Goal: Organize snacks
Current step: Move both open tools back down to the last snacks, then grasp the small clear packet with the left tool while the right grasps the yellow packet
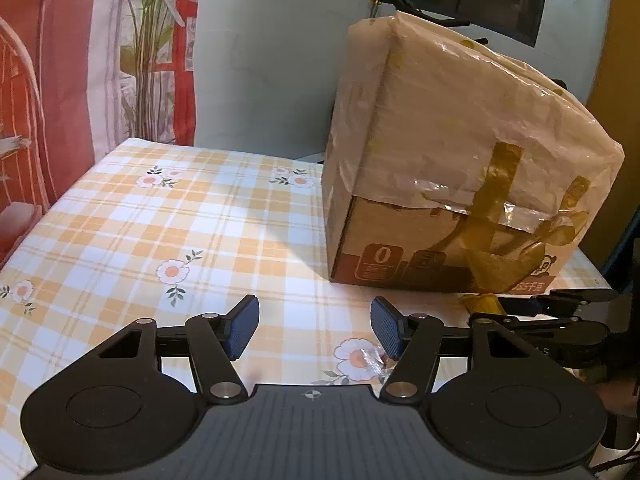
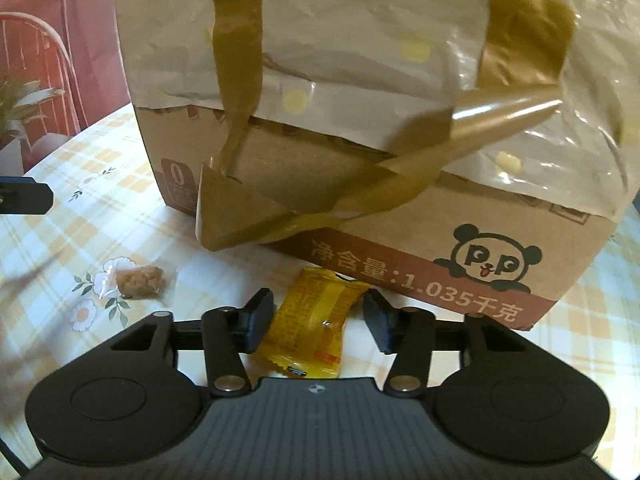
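Observation:
A cardboard snack box (image 1: 460,168) wrapped in plastic and brown tape stands on the checked tablecloth (image 1: 160,220); it fills the right wrist view (image 2: 360,120). My right gripper (image 2: 318,312) is open, its jaws on either side of a yellow wrapped snack (image 2: 312,320) lying on the table in front of the box. A small brown snack in clear wrap (image 2: 138,280) lies to the left of it. My left gripper (image 1: 314,326) is open and empty above the cloth, left of the box. The clear wrapper (image 1: 370,360) shows by its right finger.
The right gripper's black body (image 1: 560,320) shows at the right edge of the left wrist view. A white board (image 1: 272,60), a plant (image 1: 148,40) and red-and-white fabric (image 1: 48,80) stand behind the table. The table's left edge (image 1: 52,204) is close.

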Available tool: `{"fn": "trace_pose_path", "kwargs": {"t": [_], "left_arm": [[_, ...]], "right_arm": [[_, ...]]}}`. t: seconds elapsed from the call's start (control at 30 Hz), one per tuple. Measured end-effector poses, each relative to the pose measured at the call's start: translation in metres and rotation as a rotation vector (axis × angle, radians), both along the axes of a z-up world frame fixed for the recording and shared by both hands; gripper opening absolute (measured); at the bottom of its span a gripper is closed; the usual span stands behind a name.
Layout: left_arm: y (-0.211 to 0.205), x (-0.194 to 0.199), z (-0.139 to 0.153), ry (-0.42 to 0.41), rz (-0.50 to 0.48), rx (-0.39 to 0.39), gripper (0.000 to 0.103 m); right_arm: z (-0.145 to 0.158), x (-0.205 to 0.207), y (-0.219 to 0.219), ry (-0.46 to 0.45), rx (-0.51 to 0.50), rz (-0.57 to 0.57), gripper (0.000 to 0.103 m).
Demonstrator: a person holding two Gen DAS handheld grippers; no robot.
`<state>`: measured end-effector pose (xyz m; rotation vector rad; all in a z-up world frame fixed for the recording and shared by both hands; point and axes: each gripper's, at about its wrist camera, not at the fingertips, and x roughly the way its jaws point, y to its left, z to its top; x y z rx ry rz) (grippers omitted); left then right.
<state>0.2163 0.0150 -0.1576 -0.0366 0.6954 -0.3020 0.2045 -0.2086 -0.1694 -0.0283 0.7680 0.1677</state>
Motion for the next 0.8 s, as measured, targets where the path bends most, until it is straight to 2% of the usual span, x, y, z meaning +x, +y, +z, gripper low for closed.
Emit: {"fn": "trace_pose_path", "kwargs": {"t": [0.1, 0.23, 0.5, 0.63, 0.77, 0.8], "left_arm": [[-0.003, 0.002, -0.002, 0.010, -0.011, 0.007, 0.065], [-0.015, 0.003, -0.010, 0.037, -0.071, 0.031, 0.065], [-0.050, 0.010, -0.029, 0.067, -0.209, 0.138, 0.065], [-0.060, 0.018, -0.035, 0.087, -0.233, 0.134, 0.062], [-0.067, 0.024, -0.046, 0.136, -0.205, 0.119, 0.054], [-0.069, 0.022, -0.047, 0.119, -0.199, 0.123, 0.054]], "right_arm": [[0.001, -0.009, -0.010, -0.011, 0.022, 0.010, 0.037], [0.001, -0.033, -0.025, -0.039, 0.070, 0.014, 0.036], [0.000, -0.053, -0.058, -0.082, 0.183, -0.107, 0.036], [0.000, -0.053, -0.057, -0.086, 0.176, -0.088, 0.036], [-0.001, -0.054, -0.051, -0.091, 0.160, -0.067, 0.036], [-0.003, -0.052, -0.048, -0.092, 0.163, -0.065, 0.036]]}}
